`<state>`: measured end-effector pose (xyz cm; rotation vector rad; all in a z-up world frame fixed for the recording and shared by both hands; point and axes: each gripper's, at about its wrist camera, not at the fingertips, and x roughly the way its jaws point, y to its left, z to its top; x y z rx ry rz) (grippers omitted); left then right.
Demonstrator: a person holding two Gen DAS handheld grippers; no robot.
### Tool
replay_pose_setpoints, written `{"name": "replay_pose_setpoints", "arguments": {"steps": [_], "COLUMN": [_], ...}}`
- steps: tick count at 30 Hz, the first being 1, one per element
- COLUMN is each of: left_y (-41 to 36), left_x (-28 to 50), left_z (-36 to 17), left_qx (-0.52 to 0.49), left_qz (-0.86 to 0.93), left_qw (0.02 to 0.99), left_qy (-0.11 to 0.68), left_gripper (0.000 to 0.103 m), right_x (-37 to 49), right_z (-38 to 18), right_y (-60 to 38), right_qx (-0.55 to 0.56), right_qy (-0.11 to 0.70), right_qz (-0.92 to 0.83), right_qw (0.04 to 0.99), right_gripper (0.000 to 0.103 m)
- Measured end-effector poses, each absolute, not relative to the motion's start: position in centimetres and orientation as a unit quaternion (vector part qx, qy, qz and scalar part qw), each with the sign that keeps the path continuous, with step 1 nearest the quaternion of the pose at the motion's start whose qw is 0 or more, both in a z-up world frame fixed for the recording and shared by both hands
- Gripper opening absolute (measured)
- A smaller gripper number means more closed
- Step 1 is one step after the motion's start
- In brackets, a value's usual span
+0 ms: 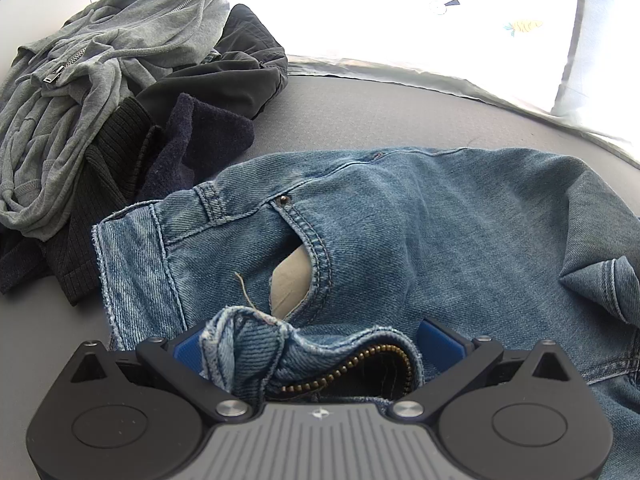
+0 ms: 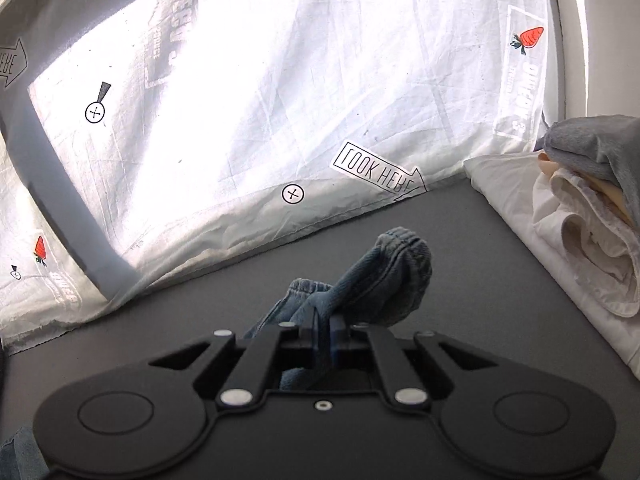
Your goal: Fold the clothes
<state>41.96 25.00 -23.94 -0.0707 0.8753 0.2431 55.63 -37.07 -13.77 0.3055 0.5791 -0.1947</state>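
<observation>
heavy, limp blue jeans (image 1: 400, 240) spread across grey table (image 1: 360, 112) from 6 toward 3 o'clock, waistband bunched between wide-spread left gripper (image 1: 318, 346) fingers, hem pinched tight in right gripper (image 2: 322, 326); best gripped at thick seams.

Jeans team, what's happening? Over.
Right gripper shut on jeans hem. Left gripper jaws wide around the fly. Clothes pile left, clear.

Jeans (image 1: 400, 240) were spread on a table (image 1: 360, 112), with a heap of clothes (image 1: 100, 100) to their left. A printed sheet (image 2: 280, 100) was hung behind the table; folded laundry (image 2: 580, 220) was stacked at the right edge.
</observation>
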Motion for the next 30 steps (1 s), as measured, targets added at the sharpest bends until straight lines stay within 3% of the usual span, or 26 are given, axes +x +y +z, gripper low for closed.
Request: {"name": "replay_pose_setpoints", "arguments": {"steps": [6,8,9,11,12,13,16,21,23,30], "left_y": [25.0,25.0,25.0,25.1,25.0,25.0,25.0,25.0,25.0,25.1], "left_x": [41.9,41.9,41.9,41.9,41.9,41.8,41.8,41.8,41.8,42.5], "left_z": [-23.9,-23.9,-23.9,-23.9,-23.9,-23.9,-23.9,-23.9,-23.9,-23.5], "left_qx": [-0.033,-0.032,-0.032,-0.032,-0.032,-0.032,-0.032,-0.032,-0.032,-0.035], "left_qz": [0.118,0.118,0.118,0.118,0.118,0.118,0.118,0.119,0.118,0.123], "left_qw": [0.898,0.899,0.899,0.900,0.900,0.900,0.900,0.900,0.900,0.888], "left_qy": [0.422,0.421,0.420,0.419,0.419,0.419,0.419,0.418,0.419,0.441], "left_gripper": [0.103,0.103,0.103,0.103,0.103,0.103,0.103,0.103,0.103,0.103], "right_x": [54.4,54.2,54.2,54.1,53.8,53.3,50.2,46.9,45.9,44.5], "right_z": [-7.9,-8.4,-9.2,-11.5,-13.0,-13.9,-16.9,-19.8,-20.5,-21.5], "right_y": [-38.9,-40.5,-41.3,-42.7,-43.2,-43.5,-44.1,-42.1,-40.6,-35.1], "right_qx": [0.124,0.131,0.134,0.133,0.132,0.139,0.208,0.263,0.265,0.210], "right_qy": [0.187,0.198,0.216,0.265,0.295,0.308,0.320,0.340,0.348,0.388], "right_qz": [-0.145,-0.181,-0.202,-0.244,-0.263,-0.269,-0.273,-0.276,-0.269,-0.231], "right_qw": [0.964,0.954,0.946,0.923,0.909,0.902,0.883,0.860,0.858,0.867], "right_gripper": [0.004,0.005,0.008,0.022,0.036,0.040,0.047,0.049,0.051,0.069]}}
